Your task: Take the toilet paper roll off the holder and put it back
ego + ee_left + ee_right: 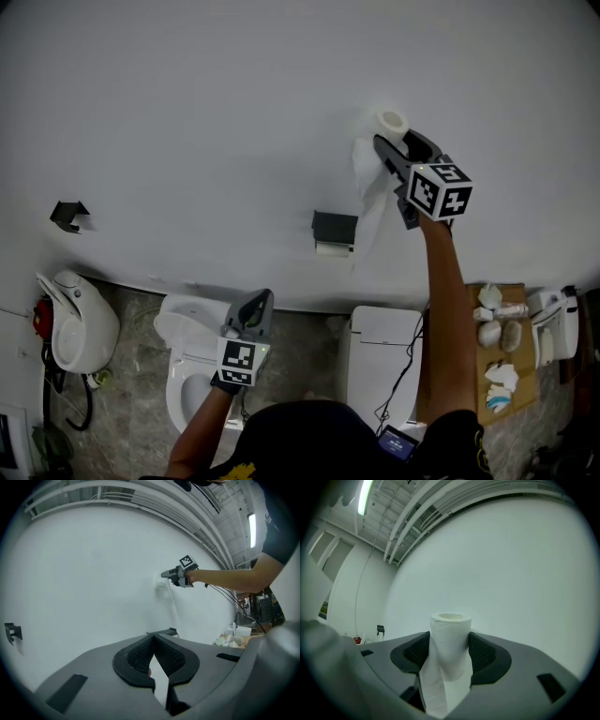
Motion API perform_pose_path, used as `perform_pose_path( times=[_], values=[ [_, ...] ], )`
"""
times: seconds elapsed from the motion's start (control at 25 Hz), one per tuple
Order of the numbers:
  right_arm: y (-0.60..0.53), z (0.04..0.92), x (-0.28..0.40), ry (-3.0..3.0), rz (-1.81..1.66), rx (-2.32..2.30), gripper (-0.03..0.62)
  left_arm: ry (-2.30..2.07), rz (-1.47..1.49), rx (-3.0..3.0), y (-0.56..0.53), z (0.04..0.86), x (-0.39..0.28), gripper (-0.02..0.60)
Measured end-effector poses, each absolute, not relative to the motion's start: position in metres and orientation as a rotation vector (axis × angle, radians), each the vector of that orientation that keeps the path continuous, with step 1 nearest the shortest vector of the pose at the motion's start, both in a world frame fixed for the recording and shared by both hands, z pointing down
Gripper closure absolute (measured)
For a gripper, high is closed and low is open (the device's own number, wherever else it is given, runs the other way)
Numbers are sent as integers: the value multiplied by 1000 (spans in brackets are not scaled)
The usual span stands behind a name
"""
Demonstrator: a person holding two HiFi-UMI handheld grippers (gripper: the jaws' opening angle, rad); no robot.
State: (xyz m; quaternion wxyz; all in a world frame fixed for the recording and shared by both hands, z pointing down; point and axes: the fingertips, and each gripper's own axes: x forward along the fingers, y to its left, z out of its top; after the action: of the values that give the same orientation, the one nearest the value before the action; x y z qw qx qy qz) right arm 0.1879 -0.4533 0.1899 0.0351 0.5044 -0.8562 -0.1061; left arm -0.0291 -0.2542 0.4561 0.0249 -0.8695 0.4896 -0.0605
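Observation:
My right gripper is raised against the white wall and shut on the white toilet paper roll. In the right gripper view the roll stands upright between the two pads, and a loose tail of paper hangs from it. The black holder is on the wall below and left of the roll, apart from it. My left gripper hangs low over a toilet, shut and empty, with its tips touching. From the left gripper view, the right gripper and the holder both show.
A white toilet stands below the left gripper and a second white unit to its right. A white fixture sits at the far left, with a black hook on the wall above. At the right, a wooden board carries small items.

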Motion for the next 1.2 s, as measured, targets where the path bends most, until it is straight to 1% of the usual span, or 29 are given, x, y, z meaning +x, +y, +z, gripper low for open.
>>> perform_pose_path(
  times=[0.28,0.64,0.92,1.2],
  values=[
    [-454,195,191,-2623,-320,1552,344,1511,-191,-2692,-253,457,-26,563],
    [-463,228,187,-2577,-273,1548,344,1529,-198,-2686,-252,458,-31,563],
    [-467,266,176,-2558,-227,1512,344,1550,-190,-2682,-249,460,-34,563],
    [-473,312,174,-2532,-155,1530,342,1593,-108,-2691,-247,459,-40,563]
  ],
)
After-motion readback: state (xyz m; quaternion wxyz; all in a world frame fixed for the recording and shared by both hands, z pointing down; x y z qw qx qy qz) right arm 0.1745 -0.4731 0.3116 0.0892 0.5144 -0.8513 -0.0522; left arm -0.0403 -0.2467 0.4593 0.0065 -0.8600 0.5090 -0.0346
